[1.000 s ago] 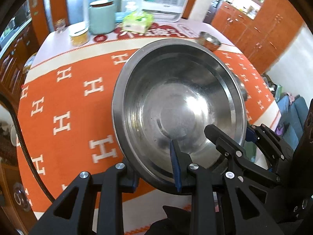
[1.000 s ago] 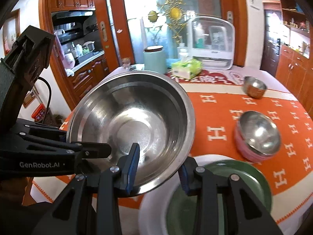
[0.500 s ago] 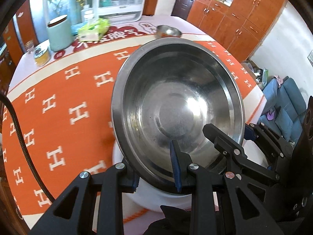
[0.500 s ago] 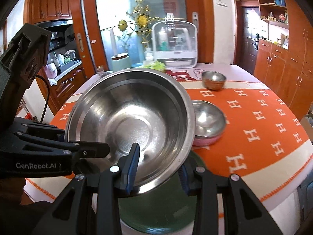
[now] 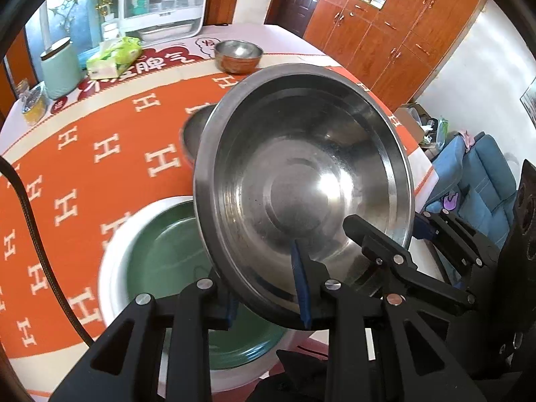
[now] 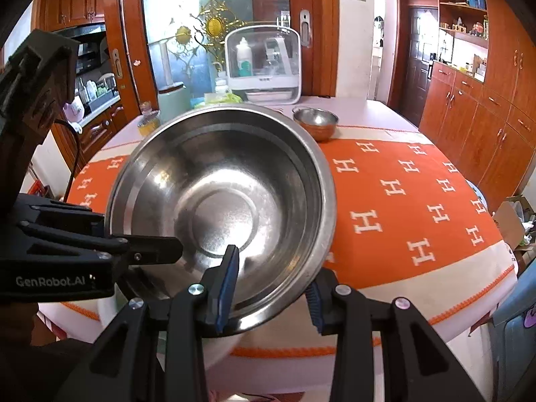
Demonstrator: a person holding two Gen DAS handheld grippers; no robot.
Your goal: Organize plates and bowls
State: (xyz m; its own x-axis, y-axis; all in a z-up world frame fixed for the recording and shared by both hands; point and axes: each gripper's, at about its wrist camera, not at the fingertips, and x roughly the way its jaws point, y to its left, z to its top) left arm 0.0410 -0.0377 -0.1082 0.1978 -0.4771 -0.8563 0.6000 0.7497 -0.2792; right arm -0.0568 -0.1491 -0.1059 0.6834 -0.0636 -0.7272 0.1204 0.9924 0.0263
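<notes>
Both wrist views close behind the jaws, facing across the tabletop [image 5: 100, 154]; shared: steel basin [image 5: 301, 181] [image 6: 221, 207].

Desk [image 5: 110, 167] under orange H-patterned cloth [image 5: 83, 181], bearing white plate [image 5: 110, 268], small steel bowl [image 5: 238, 55], tissue pack [image 5: 114, 57], mint canister [image 5: 62, 67].

Black hand-held gripper [image 5: 268, 308], blue pads [image 5: 300, 284], silver screws

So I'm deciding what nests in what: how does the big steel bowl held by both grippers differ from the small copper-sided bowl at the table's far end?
The big stainless steel bowl is much wider, silver all over, and held tilted above the table. The small copper-sided bowl is narrower, coppery outside, and sits upright on the cloth, ungripped. Both have shiny metal interiors and look empty.
</notes>
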